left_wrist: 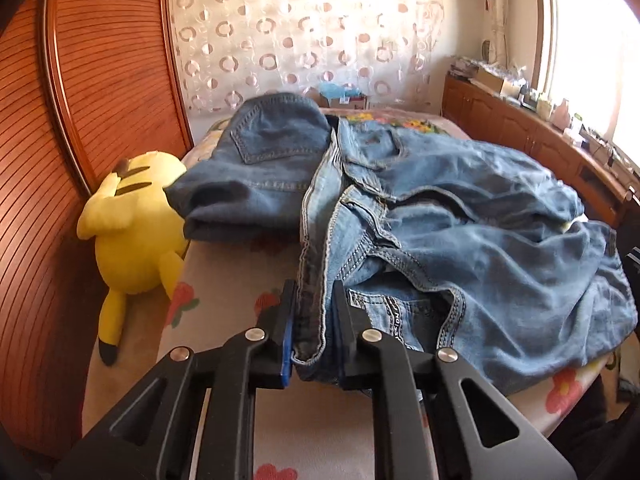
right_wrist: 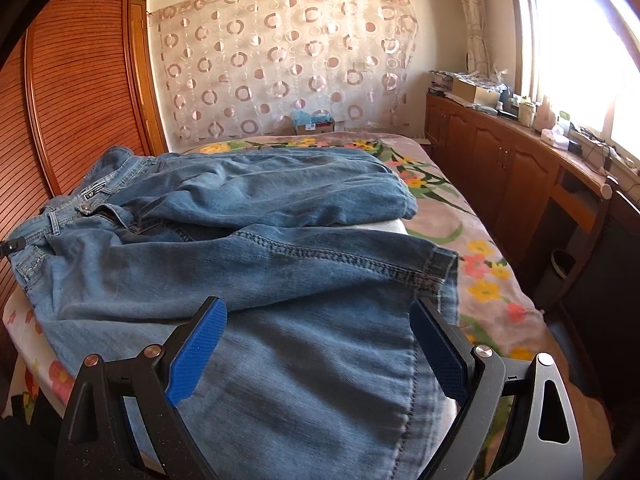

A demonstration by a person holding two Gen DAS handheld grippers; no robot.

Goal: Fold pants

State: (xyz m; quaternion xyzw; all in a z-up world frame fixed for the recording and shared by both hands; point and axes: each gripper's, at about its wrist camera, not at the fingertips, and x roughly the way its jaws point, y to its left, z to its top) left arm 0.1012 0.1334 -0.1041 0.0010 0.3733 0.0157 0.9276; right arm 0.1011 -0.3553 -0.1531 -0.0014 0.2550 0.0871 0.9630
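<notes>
Light blue denim pants (left_wrist: 480, 220) lie rumpled on the flowered bed (left_wrist: 240, 268). My left gripper (left_wrist: 314, 298) is shut on the waistband edge, which runs up between the two black fingers. In the right wrist view the same pants (right_wrist: 240, 272) stretch from the waist at the far left to the leg ends at the right. My right gripper (right_wrist: 318, 306) hovers open just over the near leg. Its blue pads (right_wrist: 196, 352) stand wide apart with only flat denim below them.
A second, darker pair of jeans (left_wrist: 260, 168) sits folded at the far left of the bed, beside a yellow plush toy (left_wrist: 136, 240). A slatted wooden wardrobe (left_wrist: 100, 80) stands close on the left. Wooden cabinets (right_wrist: 500, 168) run under the window on the right.
</notes>
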